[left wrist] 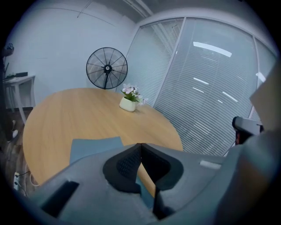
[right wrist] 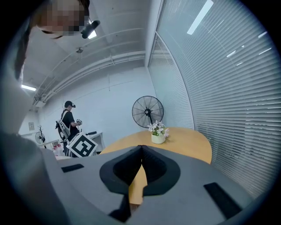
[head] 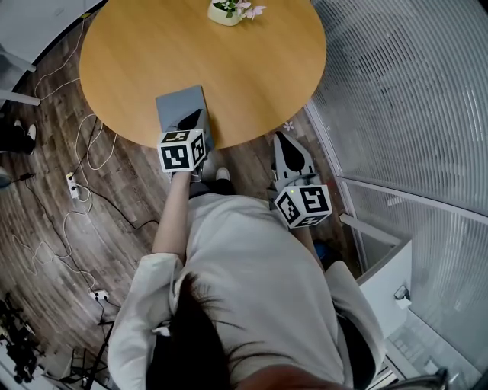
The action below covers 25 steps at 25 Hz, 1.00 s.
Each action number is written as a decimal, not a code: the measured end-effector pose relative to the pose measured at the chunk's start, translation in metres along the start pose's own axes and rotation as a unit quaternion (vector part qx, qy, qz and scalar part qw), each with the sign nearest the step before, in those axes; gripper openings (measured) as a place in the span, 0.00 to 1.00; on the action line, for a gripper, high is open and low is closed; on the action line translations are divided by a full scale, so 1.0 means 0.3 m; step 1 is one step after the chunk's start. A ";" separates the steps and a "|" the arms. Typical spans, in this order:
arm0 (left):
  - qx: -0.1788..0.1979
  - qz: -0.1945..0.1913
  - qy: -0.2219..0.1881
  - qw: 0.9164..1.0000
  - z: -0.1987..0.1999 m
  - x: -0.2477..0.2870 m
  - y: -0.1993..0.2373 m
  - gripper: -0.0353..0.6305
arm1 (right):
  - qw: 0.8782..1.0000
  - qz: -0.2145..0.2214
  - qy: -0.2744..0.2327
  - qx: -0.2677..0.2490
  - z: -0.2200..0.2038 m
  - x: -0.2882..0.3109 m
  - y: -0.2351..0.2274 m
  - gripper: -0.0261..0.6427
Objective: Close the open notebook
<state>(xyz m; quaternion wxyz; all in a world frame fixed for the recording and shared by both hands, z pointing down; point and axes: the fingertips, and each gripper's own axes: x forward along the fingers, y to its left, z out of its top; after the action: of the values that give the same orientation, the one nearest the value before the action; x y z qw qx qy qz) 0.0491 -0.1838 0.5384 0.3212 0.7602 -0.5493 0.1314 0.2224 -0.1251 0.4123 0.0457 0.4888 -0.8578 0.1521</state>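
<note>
The notebook (head: 177,107) lies flat at the near edge of the round wooden table (head: 244,68), showing only a plain blue-grey cover (left wrist: 94,147). My left gripper (head: 192,119) hovers just over the notebook's near right part with its jaws shut and nothing between them; in the left gripper view its tips (left wrist: 140,145) meet above the cover. My right gripper (head: 284,139) hangs off the table's near right edge, shut and empty, and its tips (right wrist: 142,147) point across the tabletop.
A white pot of flowers (head: 229,11) stands at the table's far side. A standing fan (left wrist: 106,68) is behind the table. A curved glass wall with blinds (head: 404,91) runs along the right. Cables (head: 84,152) trail over the floor at the left. Another person (right wrist: 69,121) stands in the background.
</note>
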 end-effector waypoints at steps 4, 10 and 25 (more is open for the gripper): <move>0.006 0.003 -0.044 0.999 0.113 -0.061 -0.010 0.08 | 1.000 0.008 -0.016 -0.001 0.045 0.001 0.008 0.04; 0.021 0.009 -0.132 0.991 0.307 -0.189 -0.030 0.08 | 0.999 0.025 -0.031 -0.005 0.108 0.024 0.028 0.04; 0.067 0.059 -0.299 0.950 0.575 -0.613 0.021 0.08 | 0.997 0.068 -0.045 -0.018 0.229 0.160 0.135 0.04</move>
<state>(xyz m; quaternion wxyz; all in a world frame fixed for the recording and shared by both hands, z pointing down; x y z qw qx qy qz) -0.0498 -0.1562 0.3080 0.0822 0.7509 -0.6536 -0.0469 0.1678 -0.1663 0.3492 0.0053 0.4347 -0.8929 0.1173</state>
